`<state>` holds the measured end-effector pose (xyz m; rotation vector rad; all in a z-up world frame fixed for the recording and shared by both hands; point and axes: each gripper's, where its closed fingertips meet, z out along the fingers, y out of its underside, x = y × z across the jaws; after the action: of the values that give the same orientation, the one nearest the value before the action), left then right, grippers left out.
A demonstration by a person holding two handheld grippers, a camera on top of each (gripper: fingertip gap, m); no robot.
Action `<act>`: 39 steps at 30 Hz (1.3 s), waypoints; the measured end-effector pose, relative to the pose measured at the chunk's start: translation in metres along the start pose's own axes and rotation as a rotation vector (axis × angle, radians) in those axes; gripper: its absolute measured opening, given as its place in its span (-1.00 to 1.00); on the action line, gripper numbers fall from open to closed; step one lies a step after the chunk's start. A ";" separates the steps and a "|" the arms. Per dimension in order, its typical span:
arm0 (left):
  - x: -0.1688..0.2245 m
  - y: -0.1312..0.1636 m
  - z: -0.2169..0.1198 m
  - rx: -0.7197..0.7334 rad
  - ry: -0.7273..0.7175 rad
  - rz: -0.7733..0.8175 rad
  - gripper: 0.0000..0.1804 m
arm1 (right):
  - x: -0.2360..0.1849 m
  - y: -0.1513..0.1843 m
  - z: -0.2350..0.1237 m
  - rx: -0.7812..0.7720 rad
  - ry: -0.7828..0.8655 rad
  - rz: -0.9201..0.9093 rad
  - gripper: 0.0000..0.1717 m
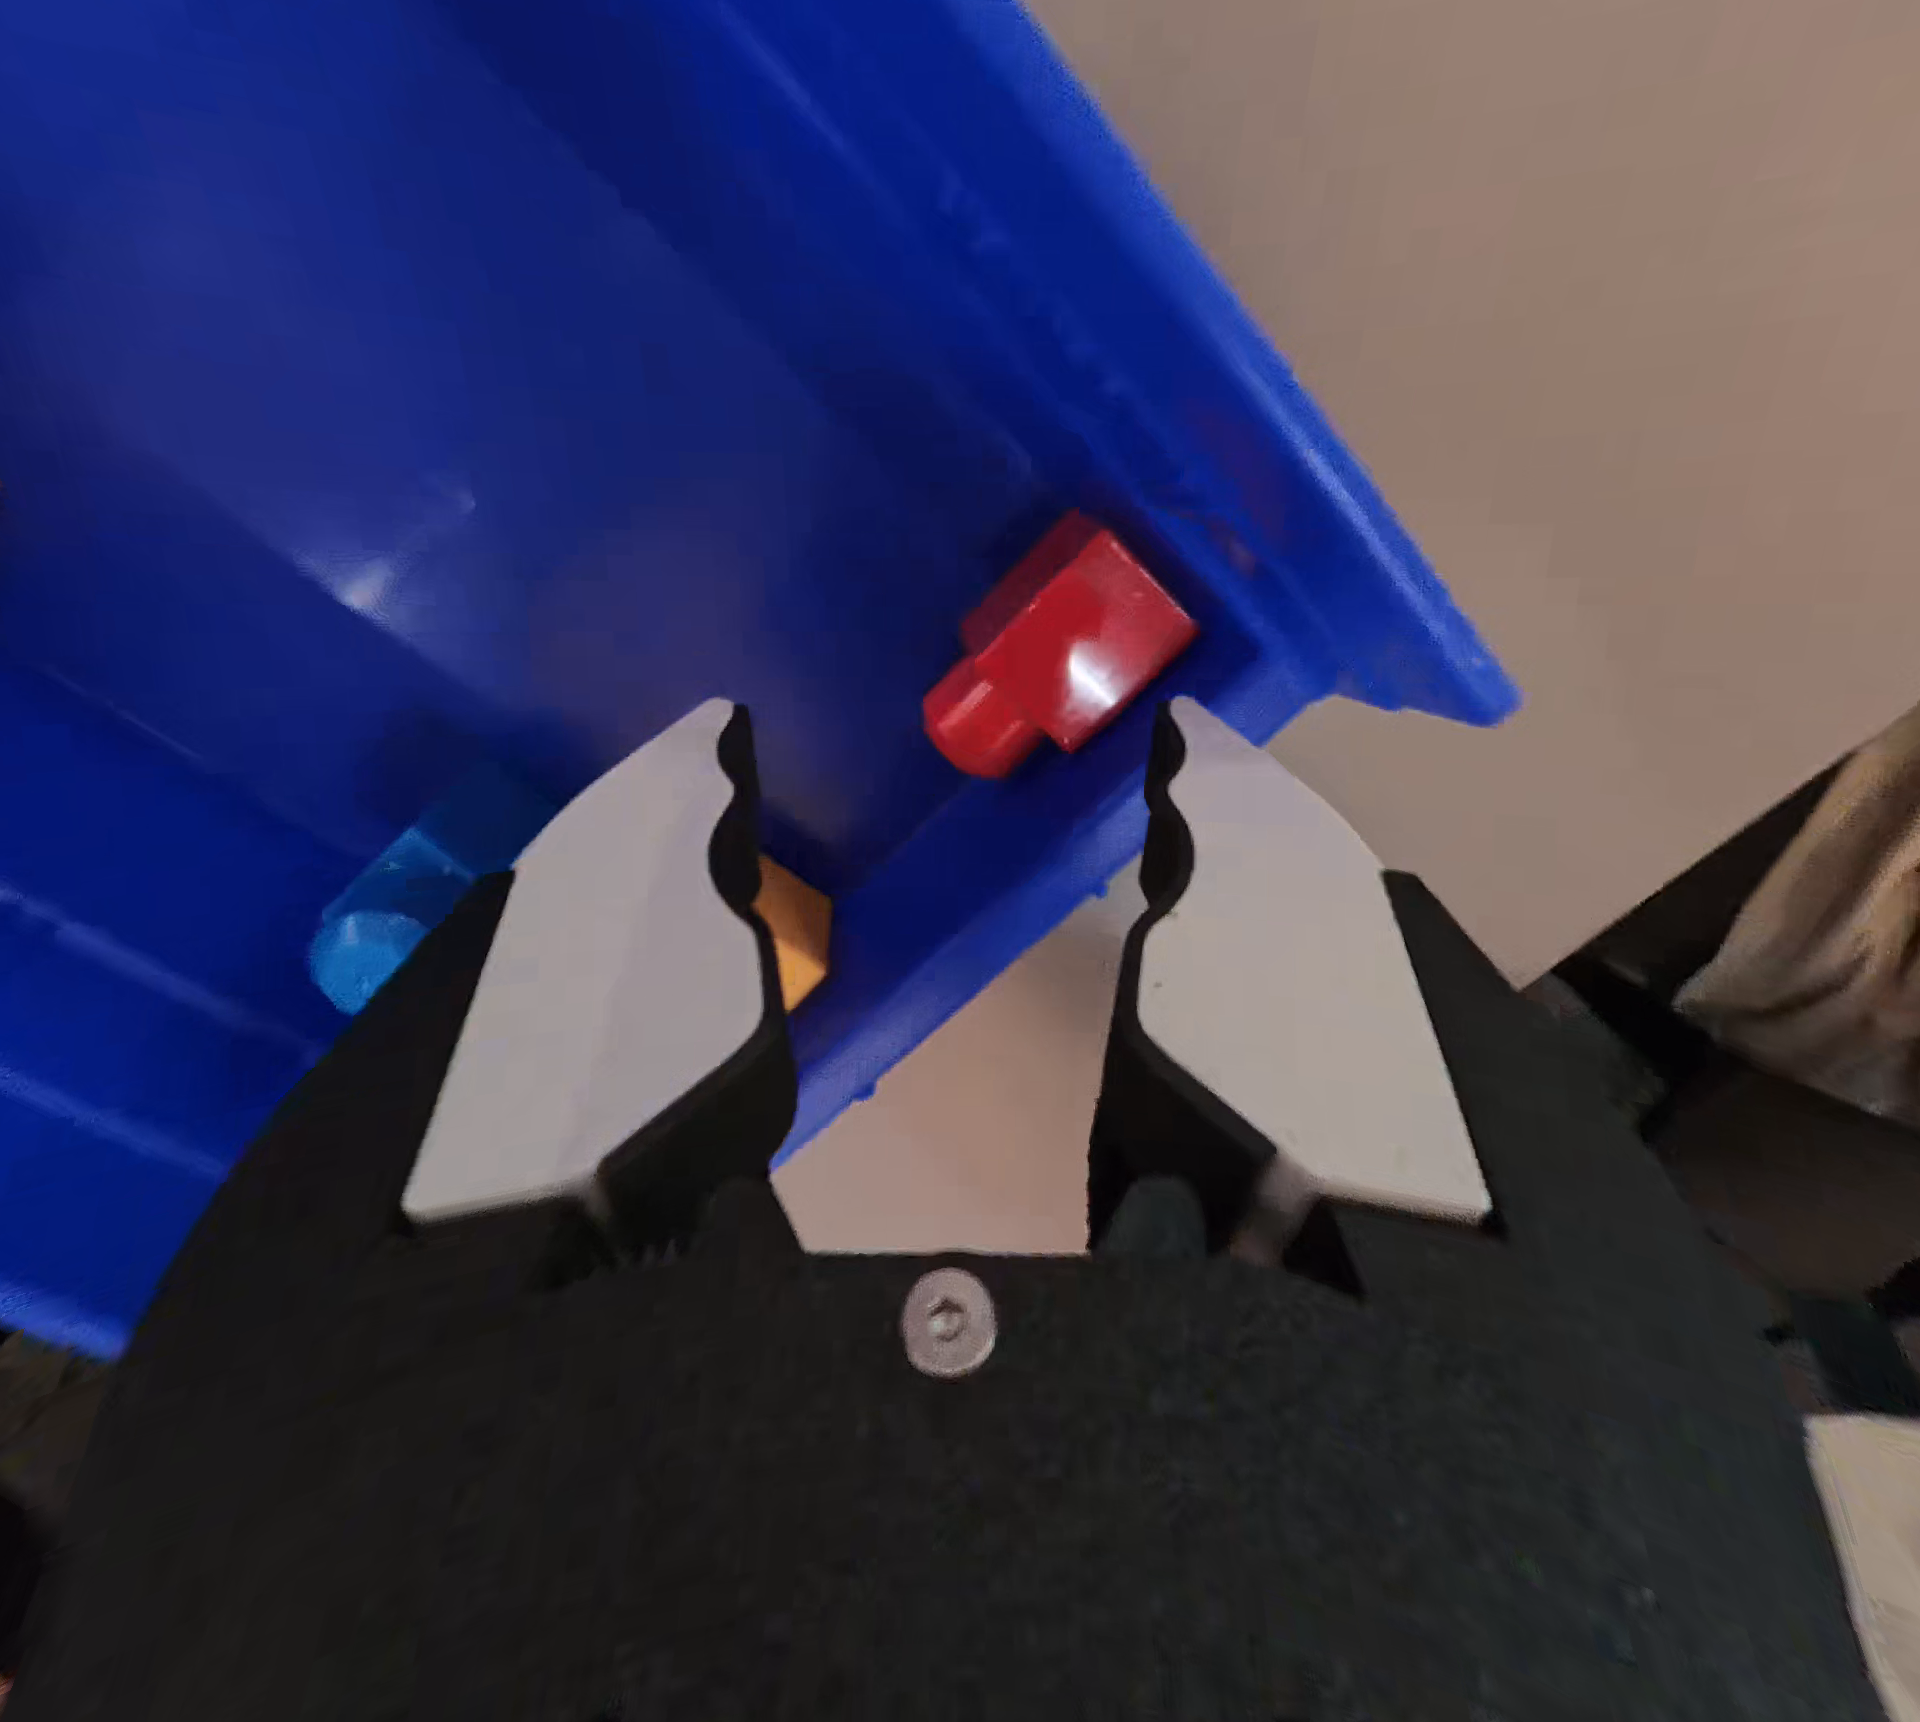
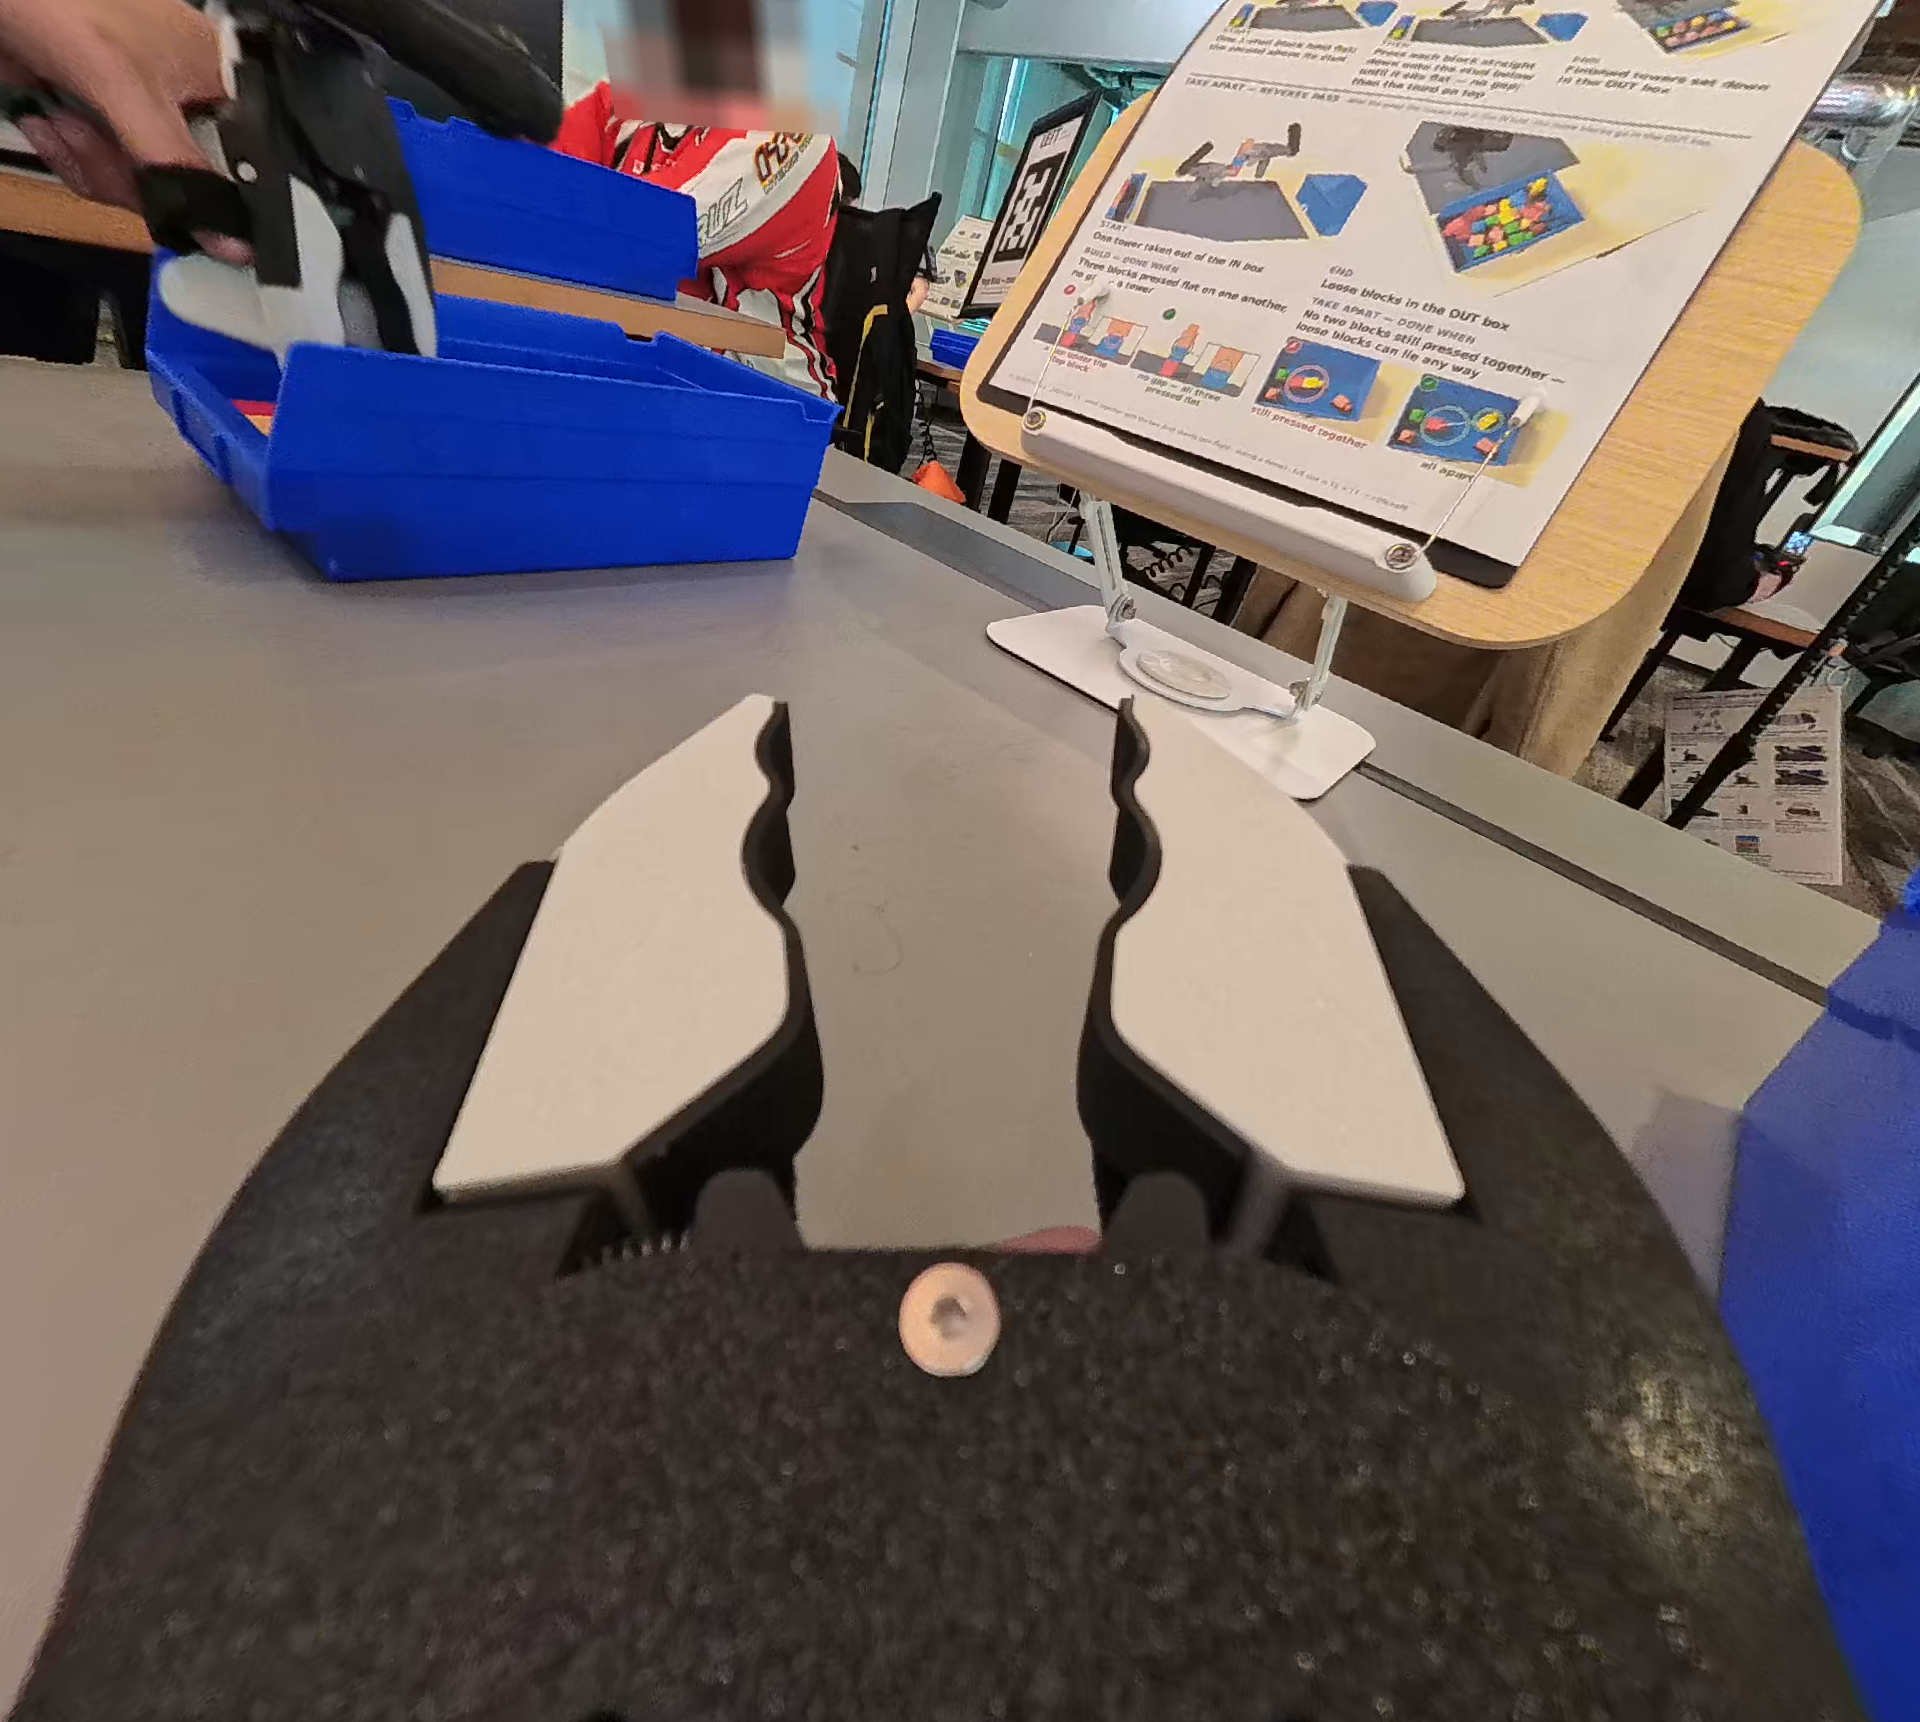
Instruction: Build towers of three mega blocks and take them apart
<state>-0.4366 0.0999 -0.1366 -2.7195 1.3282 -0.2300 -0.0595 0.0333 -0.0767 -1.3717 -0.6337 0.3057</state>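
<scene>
Reaching our left gripper (image 1: 951, 716) with jaws spread and empty into the blue bin (image 1: 520, 322), we find the red block (image 1: 1070, 649) just ahead, slightly right, stud pointing lower-left, while our right gripper (image 2: 951, 716) waits open over the table (image 2: 416, 737).

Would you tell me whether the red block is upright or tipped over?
Tipped: the red block lies on its side in the blue bin, stud pointing sideways.

Right gripper (image 2: 951, 716) low over the grey table (image 2: 416, 737), jaws apart, nothing between them. Far left, a hand (image 2: 94, 72) dips the left gripper (image 2: 312, 301) into a blue bin (image 2: 540, 467); its fingertips are hidden behind the bin wall. Instruction sheet (image 2: 1455, 166) on a tilted wooden stand (image 2: 1714, 467), white base (image 2: 1174, 685) on the table. Another blue bin (image 2: 1829, 1257) at right edge.
</scene>
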 end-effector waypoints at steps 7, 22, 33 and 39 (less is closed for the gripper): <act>0.009 0.002 0.029 -0.092 0.163 0.024 -0.19 | -0.001 -0.001 0.000 0.004 -0.006 0.001 -0.32; -0.045 -0.003 0.028 0.011 0.084 -0.030 -0.13 | -0.002 0.000 0.001 0.002 -0.013 -0.001 -0.34; -0.029 -0.004 0.019 -0.002 0.010 0.233 -0.18 | -0.005 -0.001 0.001 0.007 -0.026 -0.014 -0.36; -0.038 -0.009 0.033 0.014 -0.078 0.403 -0.28 | -0.005 -0.001 0.001 0.008 -0.026 -0.011 -0.36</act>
<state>-0.4466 0.1365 -0.1708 -2.3520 1.7963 -0.0948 -0.0641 0.0307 -0.0769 -1.3583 -0.6609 0.3172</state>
